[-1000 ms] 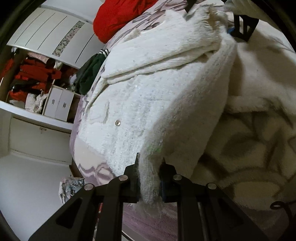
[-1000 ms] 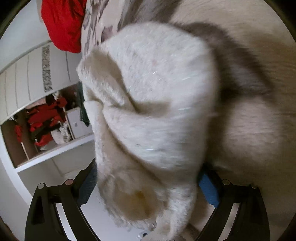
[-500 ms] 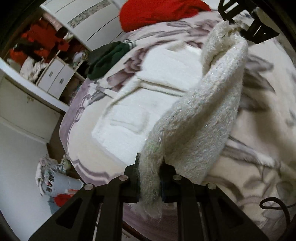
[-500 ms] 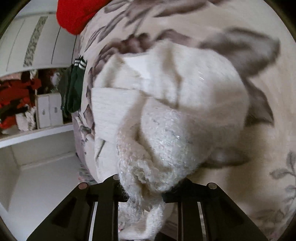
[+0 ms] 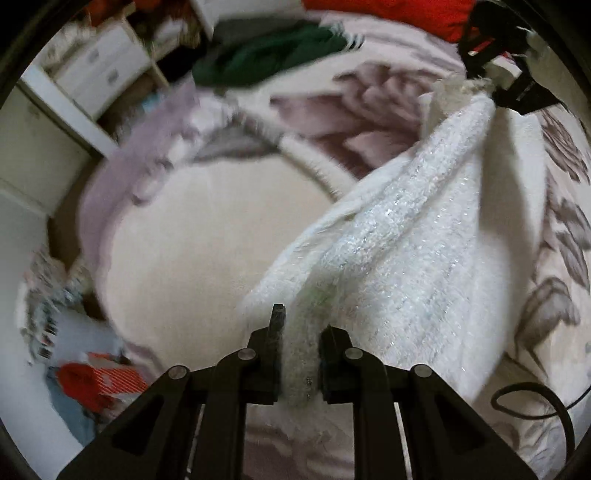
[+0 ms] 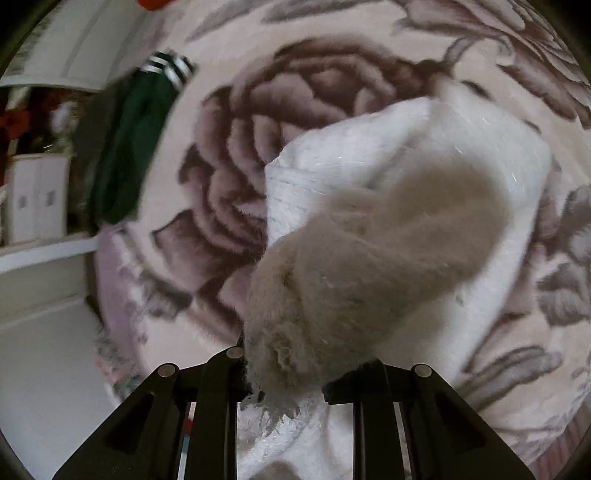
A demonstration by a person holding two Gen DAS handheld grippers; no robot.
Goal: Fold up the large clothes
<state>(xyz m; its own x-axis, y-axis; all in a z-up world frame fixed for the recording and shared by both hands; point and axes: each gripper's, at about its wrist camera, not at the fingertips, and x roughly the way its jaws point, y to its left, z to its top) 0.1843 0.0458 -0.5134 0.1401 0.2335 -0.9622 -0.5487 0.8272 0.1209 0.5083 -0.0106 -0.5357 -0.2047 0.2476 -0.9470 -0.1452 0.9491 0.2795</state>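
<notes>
While looking through the left wrist view, can make out the left gripper (image 5: 300, 341) clamped tight on a thick edge of the fluffy white sweater (image 5: 406, 258), which stretches up and away to the far right, where the right gripper (image 5: 495, 79) pinches its other end. Only visible from this side: white drawers (image 5: 99, 66) at far left, a red striped thing (image 5: 99, 380) on the floor near left, a red garment (image 5: 388, 11) along the far edge, a black cable (image 5: 532, 402) looping at near right. Hangs lifted above the floral blanket (image 5: 207, 229), that sweater.

Over in the right wrist view, same sweater (image 6: 388, 229) bunched into a big lump right in front of the lens, with a wad of it squeezed between the right gripper's (image 6: 284, 373) jaws. Hides the fingertips themselves, mostly. Shows the big rose print on the blanket (image 6: 236, 177) way clearer, plus the white stripes on the green garment (image 6: 133, 147) at left, blurry in the other view (image 5: 266, 59).

No readable writing or labels anywhere, too smeared.
</notes>
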